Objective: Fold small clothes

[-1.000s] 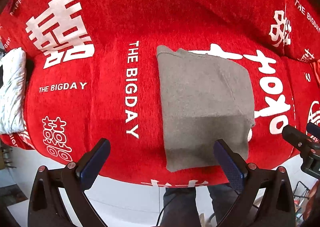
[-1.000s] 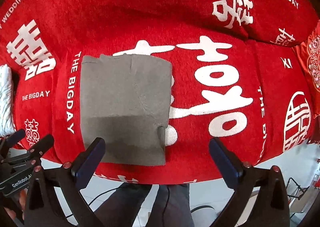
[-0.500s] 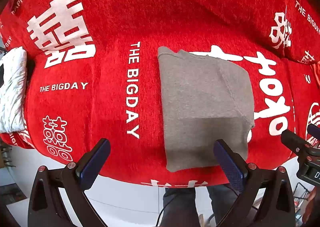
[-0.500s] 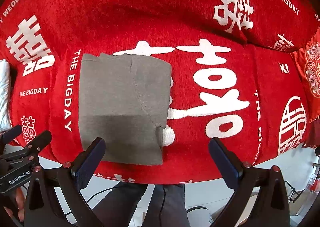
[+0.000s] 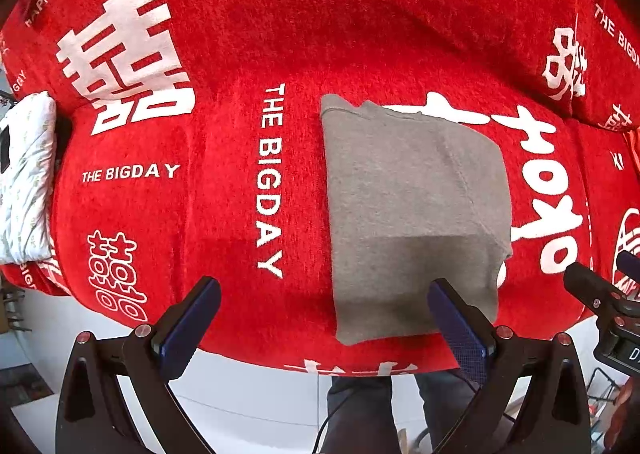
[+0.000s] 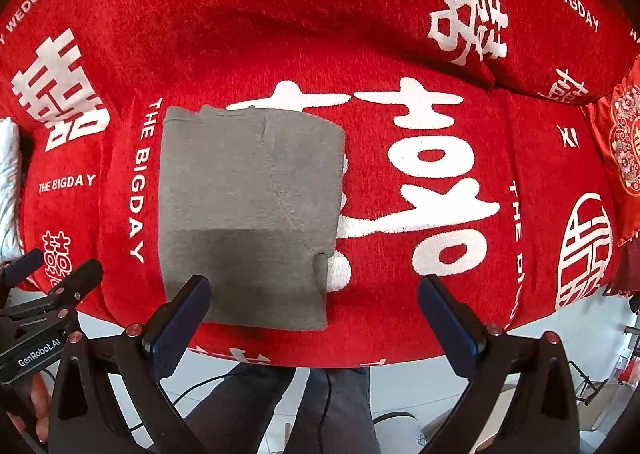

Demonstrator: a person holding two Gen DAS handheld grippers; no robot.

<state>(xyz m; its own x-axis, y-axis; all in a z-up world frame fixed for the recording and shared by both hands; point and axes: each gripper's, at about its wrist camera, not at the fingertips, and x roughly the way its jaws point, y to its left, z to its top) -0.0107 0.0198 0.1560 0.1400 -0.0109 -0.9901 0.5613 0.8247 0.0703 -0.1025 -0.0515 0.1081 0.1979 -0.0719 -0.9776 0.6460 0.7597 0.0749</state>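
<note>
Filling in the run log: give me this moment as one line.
garment: grey folded garment flat on red cover | left gripper: open, above near edge, no contact | right gripper: open, empty

Red cover (image 5: 240, 54) w/ white wedding print & "THE BIGDAY" text spreads over the surface. Folded grey garment (image 5: 408, 214) lies flat near its front edge. White patterned cloth (image 5: 24, 174) at far left.

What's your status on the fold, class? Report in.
Left gripper open, empty. Right gripper open, empty. Grey garment folded flat on red cover. Nothing in the way.
</note>
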